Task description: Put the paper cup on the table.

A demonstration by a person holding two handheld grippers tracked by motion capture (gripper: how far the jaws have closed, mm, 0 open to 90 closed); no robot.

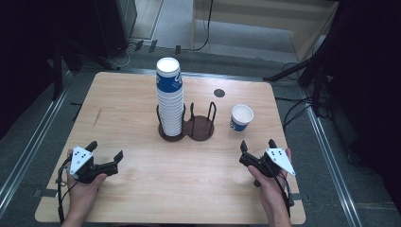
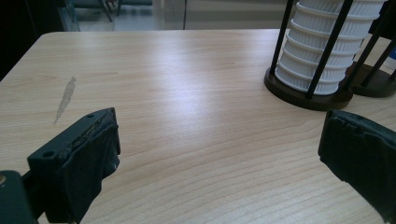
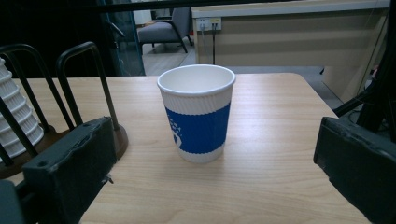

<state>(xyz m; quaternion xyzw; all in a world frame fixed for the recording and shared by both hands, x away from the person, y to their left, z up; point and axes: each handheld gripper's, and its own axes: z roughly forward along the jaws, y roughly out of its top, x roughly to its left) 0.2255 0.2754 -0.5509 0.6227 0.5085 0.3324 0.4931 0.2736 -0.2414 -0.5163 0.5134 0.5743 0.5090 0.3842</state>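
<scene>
Right gripper view: stack of cups (image 3: 16, 126) is cut off; both grippers' jaws stand apart, empty.

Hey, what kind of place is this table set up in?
Probably an office or lab recording area: a light wooden table on grey carpet, a grey armchair, and wall power sockets behind.

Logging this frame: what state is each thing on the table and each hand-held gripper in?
Single paper cup: upright, empty, standing alone on the table.
Cup stack: upright, nested in the holder's left ring.
Cup holder: right ring empty.
Left hand-held gripper: open, holding nothing.
Right hand-held gripper: open, aimed at the single cup.
</scene>
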